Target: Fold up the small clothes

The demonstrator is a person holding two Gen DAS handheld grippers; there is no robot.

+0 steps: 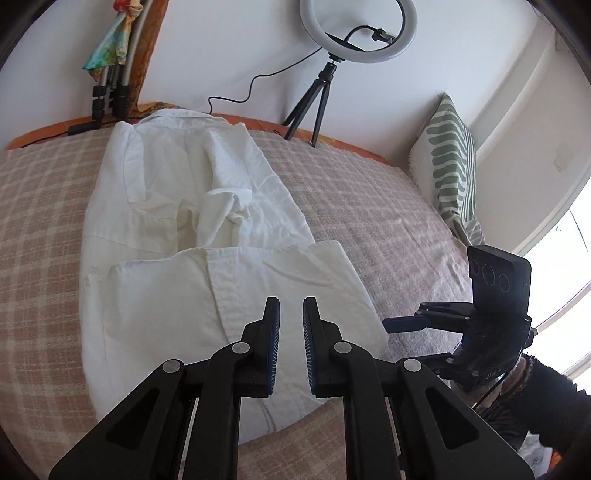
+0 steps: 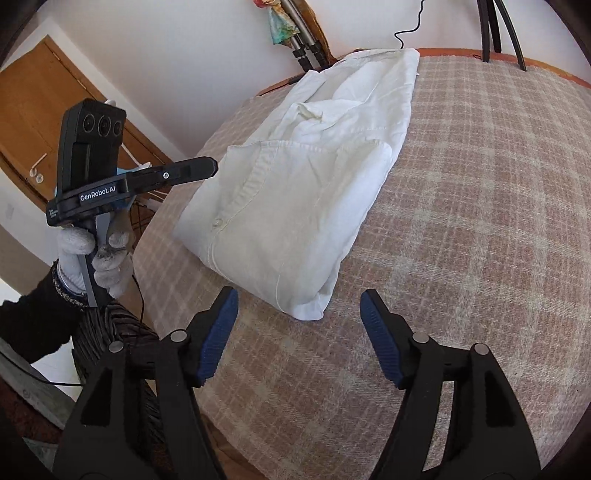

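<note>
A white button-up shirt [image 1: 177, 206] [image 2: 295, 192] lies partly folded on a pink plaid blanket [image 1: 369, 206] [image 2: 480, 221], its lower part turned up over the body and a sleeve bunched in the middle. My left gripper [image 1: 291, 306] hovers over the shirt's near folded part, almost shut with only a thin empty slit. In the right wrist view a gloved hand [image 2: 96, 254] holds the left gripper [image 2: 212, 168] beside the shirt's left edge. My right gripper [image 2: 299, 295] [image 1: 391, 345] stands open at the shirt's near corner, which lies between the fingertips without touching the pads.
A ring light on a small tripod [image 1: 358, 33] stands at the bed's far edge, its cable trailing left. A green-patterned pillow [image 1: 450, 158] leans at the right. Folded stand legs with a colourful cloth [image 1: 110, 48] are at the back left. A wooden door [image 2: 29, 122] is beyond the bed.
</note>
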